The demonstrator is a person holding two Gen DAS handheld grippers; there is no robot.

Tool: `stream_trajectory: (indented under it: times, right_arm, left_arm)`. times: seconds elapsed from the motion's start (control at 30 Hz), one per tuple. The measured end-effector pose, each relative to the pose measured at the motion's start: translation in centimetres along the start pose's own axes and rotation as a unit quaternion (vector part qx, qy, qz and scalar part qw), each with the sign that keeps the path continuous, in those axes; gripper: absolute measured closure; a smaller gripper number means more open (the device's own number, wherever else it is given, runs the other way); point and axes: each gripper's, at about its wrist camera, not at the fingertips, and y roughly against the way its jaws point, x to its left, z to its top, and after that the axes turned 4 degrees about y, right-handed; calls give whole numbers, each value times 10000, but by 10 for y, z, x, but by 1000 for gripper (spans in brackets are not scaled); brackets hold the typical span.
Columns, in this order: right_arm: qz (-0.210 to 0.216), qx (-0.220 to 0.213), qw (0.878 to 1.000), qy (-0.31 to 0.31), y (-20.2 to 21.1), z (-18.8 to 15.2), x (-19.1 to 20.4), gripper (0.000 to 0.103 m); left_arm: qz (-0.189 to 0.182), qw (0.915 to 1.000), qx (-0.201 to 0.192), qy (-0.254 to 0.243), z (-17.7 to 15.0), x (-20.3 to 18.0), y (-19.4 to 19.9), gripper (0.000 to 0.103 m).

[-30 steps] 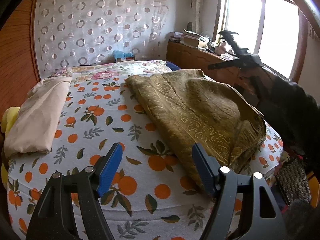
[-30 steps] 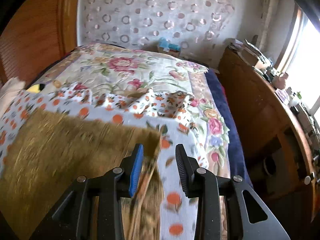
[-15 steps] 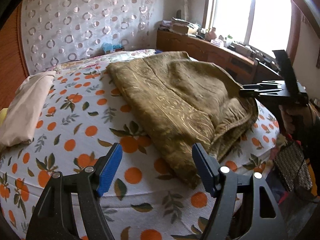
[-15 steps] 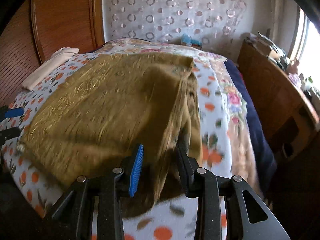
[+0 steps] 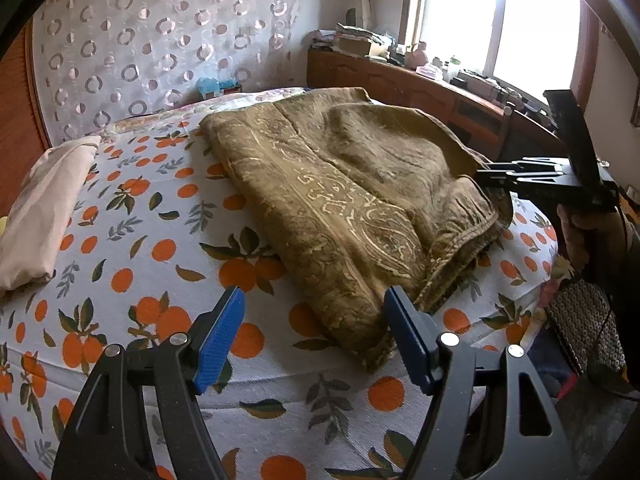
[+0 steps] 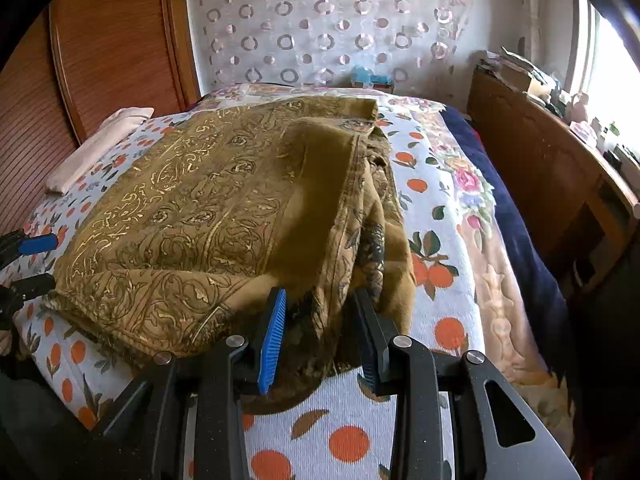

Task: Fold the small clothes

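An olive-gold patterned cloth (image 5: 344,184) lies folded over on the orange-print bed sheet (image 5: 132,240); it also shows in the right wrist view (image 6: 208,208). My left gripper (image 5: 316,336) is open and empty, just in front of the cloth's near corner. My right gripper (image 6: 318,332) is open with the cloth's bunched right edge lying between its jaws, not pinched. The right gripper also shows in the left wrist view (image 5: 520,178) at the cloth's far right edge.
A folded beige cloth (image 5: 44,208) lies at the bed's left side, also in the right wrist view (image 6: 100,140). A wooden dresser (image 5: 420,84) with clutter stands along the right under the window. A wooden headboard (image 6: 100,48) is on the left. A floral quilt (image 6: 460,168) covers the far bed.
The right gripper pulled the cloth's edge over toward the near side, folding it, and opened wider. The left gripper drew back toward the bed's front edge and stayed open.
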Motion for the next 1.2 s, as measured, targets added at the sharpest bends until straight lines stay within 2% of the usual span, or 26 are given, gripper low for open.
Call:
stream_trajectory:
  times: [0.03, 0.07, 0.13, 0.3, 0.47, 0.63, 0.67, 0.7, 0.77, 1.1, 1.2]
  right_arm:
    - [1, -24, 10000, 5, 0, -2, 2, 74]
    - [53, -74, 10000, 5, 2, -3, 3, 97]
    - [145, -200, 9997, 27, 9, -5, 3, 97]
    - [61, -525, 9985, -135, 35, -11, -16, 97]
    - [-103, -171, 9995, -255, 24, -28, -23, 97]
    - [-274, -167, 9992, -228, 24, -33, -22, 87]
    - [-304, -178, 9991, -224, 25, -33, -21, 78]
    - [-345, -198, 9989, -229, 27, -33, -22, 64]
    - [-399, -254, 9986, -245, 30, -29, -18, 52]
    - [-225, -348, 9991, -83, 33, -32, -2, 50]
    - [-124, -381, 9992, -16, 35, -32, 3, 47]
  left_arm:
    - [-5, 10000, 0, -1, 1, 0, -1, 30]
    - [-7, 10000, -7, 3, 0, 0, 0, 30]
    - [-23, 10000, -8, 21, 1, 0, 0, 30]
    - [-107, 9999, 30, 10, 1, -2, -1, 30]
    - [-164, 9997, 173, -49, -3, -7, -6, 30]
    - [-188, 9994, 295, -40, -9, -9, -6, 30]
    - [-199, 9993, 300, -37, -10, -9, -5, 30]
    - [-222, 9993, 303, -34, -11, -10, -4, 30]
    - [-232, 9993, 299, -28, -11, -11, -4, 30]
    - [-274, 9992, 296, -57, -10, -16, -3, 30]
    - [-391, 9988, 291, -46, -7, -16, -5, 43]
